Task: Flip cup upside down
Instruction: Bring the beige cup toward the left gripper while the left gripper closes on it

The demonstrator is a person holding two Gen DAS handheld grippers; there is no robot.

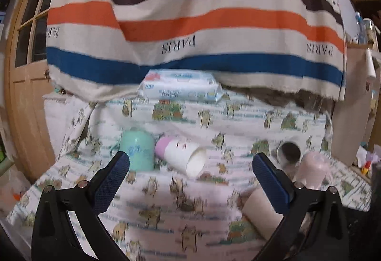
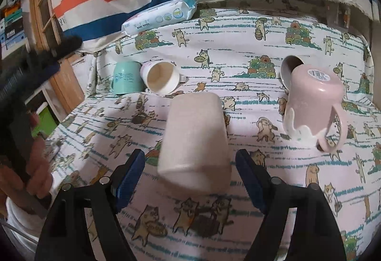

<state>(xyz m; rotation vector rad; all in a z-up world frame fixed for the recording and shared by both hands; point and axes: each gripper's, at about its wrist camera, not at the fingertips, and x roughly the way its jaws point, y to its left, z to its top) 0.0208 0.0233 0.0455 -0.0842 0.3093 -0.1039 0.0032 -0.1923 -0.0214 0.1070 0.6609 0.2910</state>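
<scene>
A beige cup (image 2: 195,139) stands upside down on the cat-print cloth between the open fingers of my right gripper (image 2: 190,163), which do not touch it. It also shows at the lower right of the left wrist view (image 1: 259,215). A white cup with a pink base (image 1: 181,153) lies on its side beside an upside-down mint cup (image 1: 138,149); both show in the right wrist view, the white cup (image 2: 162,78) and the mint cup (image 2: 126,81). My left gripper (image 1: 190,163) is open and empty, short of the white cup.
An upside-down pink mug with a handle (image 2: 314,103) stands at the right, with a dark-lined cup (image 2: 289,68) lying behind it. A pack of baby wipes (image 2: 159,17) lies at the back under a striped hanging cloth (image 1: 190,22). A wooden door (image 1: 26,70) is at the left.
</scene>
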